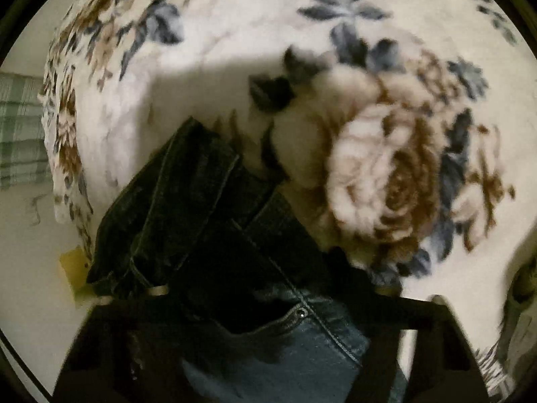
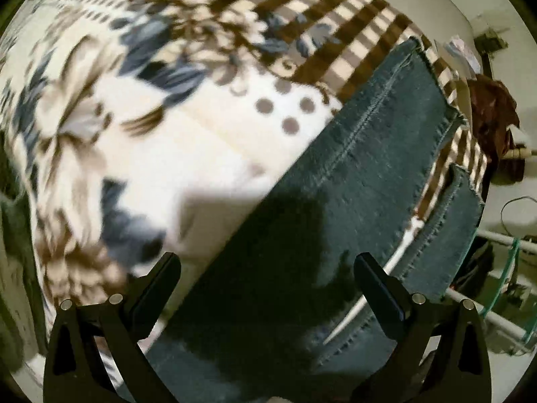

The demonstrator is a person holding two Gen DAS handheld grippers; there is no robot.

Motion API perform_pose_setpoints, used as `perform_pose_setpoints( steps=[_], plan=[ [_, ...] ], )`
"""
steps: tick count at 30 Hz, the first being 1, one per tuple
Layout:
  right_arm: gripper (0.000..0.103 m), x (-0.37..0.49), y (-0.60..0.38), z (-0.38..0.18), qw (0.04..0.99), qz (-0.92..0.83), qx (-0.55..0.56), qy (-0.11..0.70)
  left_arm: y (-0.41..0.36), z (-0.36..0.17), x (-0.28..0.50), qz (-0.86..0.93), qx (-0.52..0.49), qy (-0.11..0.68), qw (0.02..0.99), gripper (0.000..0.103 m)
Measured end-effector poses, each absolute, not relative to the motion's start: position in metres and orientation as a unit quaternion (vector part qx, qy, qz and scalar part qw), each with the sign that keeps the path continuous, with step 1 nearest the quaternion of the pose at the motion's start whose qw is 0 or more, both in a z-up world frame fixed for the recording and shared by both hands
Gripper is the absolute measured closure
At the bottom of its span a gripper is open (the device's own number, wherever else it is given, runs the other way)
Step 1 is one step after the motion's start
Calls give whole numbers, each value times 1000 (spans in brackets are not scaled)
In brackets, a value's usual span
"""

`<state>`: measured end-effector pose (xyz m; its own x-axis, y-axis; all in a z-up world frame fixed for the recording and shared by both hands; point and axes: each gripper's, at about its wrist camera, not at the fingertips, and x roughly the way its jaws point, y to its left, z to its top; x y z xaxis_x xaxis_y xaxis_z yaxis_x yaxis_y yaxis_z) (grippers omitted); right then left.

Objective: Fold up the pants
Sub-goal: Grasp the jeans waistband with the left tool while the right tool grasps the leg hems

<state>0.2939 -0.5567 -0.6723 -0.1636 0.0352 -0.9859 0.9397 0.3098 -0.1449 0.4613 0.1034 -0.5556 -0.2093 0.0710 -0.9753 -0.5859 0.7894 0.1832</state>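
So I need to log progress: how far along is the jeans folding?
Early. Done: the jeans lie spread on the floral blanket, both legs out flat and apart. In hand: the left tool is down over the waist end, the right tool stands open above a leg. Left: every fold; none shows yet.

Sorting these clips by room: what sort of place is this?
Probably a bedroom at home: jeans lie on a plush floral blanket spread like a bed cover, with a green plaid cloth beside it.

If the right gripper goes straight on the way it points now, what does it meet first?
Most likely the jeans: the open right gripper points down at a denim leg lying on the blanket. Depth is unclear.
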Motion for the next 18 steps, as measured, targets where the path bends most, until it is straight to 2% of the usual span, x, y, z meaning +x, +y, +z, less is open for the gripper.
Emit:
perform_pose_setpoints(
  steps=[1,2,3,4,5,6,7,10,18],
  plan=[
    [3,293,-558,-674,512,-441,394,623,103,-556,461,265,-175,723,614,60],
    [7,291,-562,-677,511,-441,399,620,101,-553,460,257,-171,717,625,71],
    [19,289,-564,-679,511,-439,404,619,98,-550,459,248,-165,712,636,78],
    [37,287,-566,-680,513,-437,407,617,96,-545,455,241,-160,707,645,81],
    [45,285,-567,-680,517,-433,410,614,95,-538,451,235,-157,699,656,83],
    [64,283,-567,-677,524,-429,411,610,93,-531,448,232,-160,692,665,85],
    [77,281,-568,-674,533,-422,411,607,94,-520,441,223,-168,680,678,87],
    [89,275,-562,-654,560,-407,404,598,103,-495,416,211,-194,654,700,90],
    [93,200,-549,-587,622,-357,414,561,122,-426,322,181,-241,603,739,92]
  ],
)
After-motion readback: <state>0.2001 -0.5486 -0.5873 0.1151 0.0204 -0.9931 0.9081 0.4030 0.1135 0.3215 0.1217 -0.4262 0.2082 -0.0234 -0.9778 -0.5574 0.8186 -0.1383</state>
